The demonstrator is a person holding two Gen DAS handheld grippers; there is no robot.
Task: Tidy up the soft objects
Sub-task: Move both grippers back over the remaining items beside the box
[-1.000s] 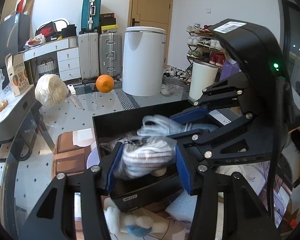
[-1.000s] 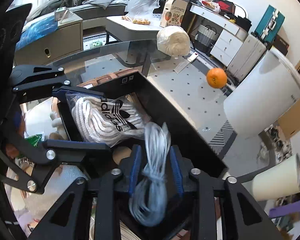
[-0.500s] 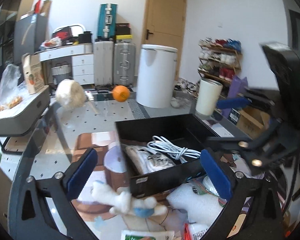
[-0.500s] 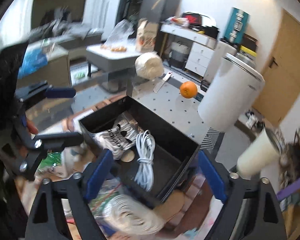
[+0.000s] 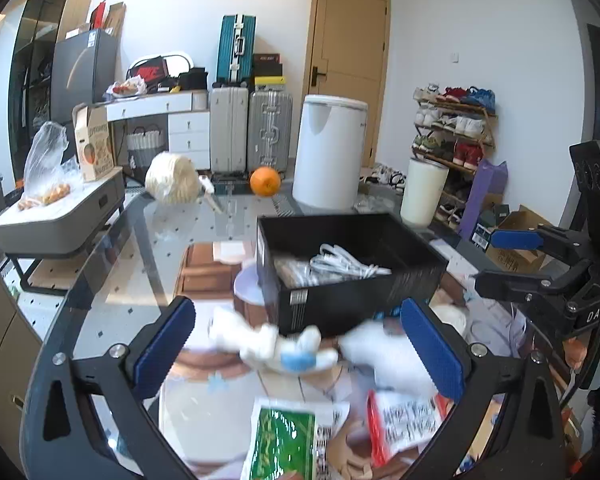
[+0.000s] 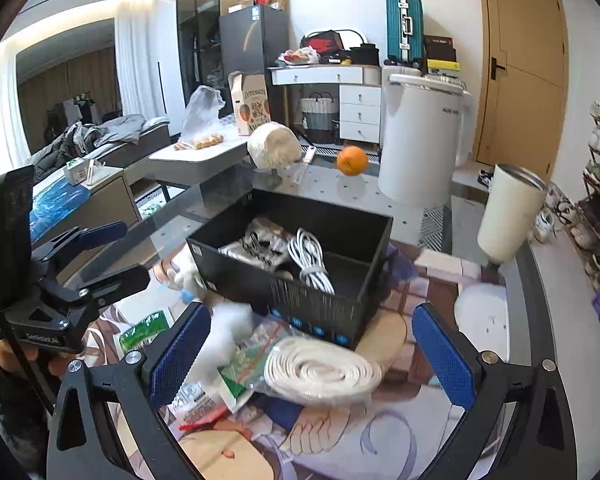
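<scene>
Though spread as wide as can be, pinching nothing at all. Goes for both the left gripper point(image 5: 298, 346) and the right gripper point(image 6: 310, 352); have just been opening their jaws, with nothing squeezed between the blue pads.

Closest to the left gripper: a green packet point(image 5: 284, 440) and a red and white packet point(image 5: 404, 420), flat and crinkly. Just past those, right under the open fingers: a white plush toy point(image 5: 276, 346) with a blue bit, lying on the mat just in front of the black box point(image 5: 352, 300). Looks light and squashy, so hard to break. Best to grab round the fat middle, not by a thin leg.

Closest to the right gripper: a bagged white rope coil point(image 6: 324, 368), also just in front of the box. Looks floppy, inside a slippery bag. Best to pinch across the whole coil, not one loop.

Inside the box already: a white cable point(image 6: 310, 256) and a bagged white bundle point(image 6: 256, 244), side by side.

Far behind, on the glass table: an orange point(image 6: 352, 160) and a ball of string point(image 6: 274, 150), well apart from the box.
</scene>
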